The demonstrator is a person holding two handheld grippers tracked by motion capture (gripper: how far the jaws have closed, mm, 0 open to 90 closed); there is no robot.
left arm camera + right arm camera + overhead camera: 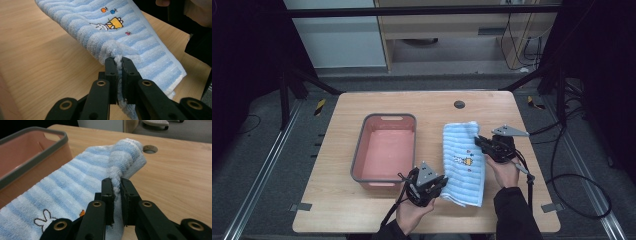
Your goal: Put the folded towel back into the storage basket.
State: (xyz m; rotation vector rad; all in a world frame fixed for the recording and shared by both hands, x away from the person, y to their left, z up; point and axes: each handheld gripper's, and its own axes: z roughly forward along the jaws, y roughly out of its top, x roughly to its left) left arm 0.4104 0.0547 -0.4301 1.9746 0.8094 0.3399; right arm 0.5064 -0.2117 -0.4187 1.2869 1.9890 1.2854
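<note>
Blue-and-white striped towel (463, 162) lies folded on the wooden table (337, 200), held at both ends. Nearest the person, the left gripper (438, 187) has its jaws clamped on a bunched near corner of the cloth. Farther along, the right gripper (479, 141) pinches a fold at the towel's right edge near its far end, jaws pressed together on it. Just left of the towel sits a pink tub (362, 150) with a grey rim.
</note>
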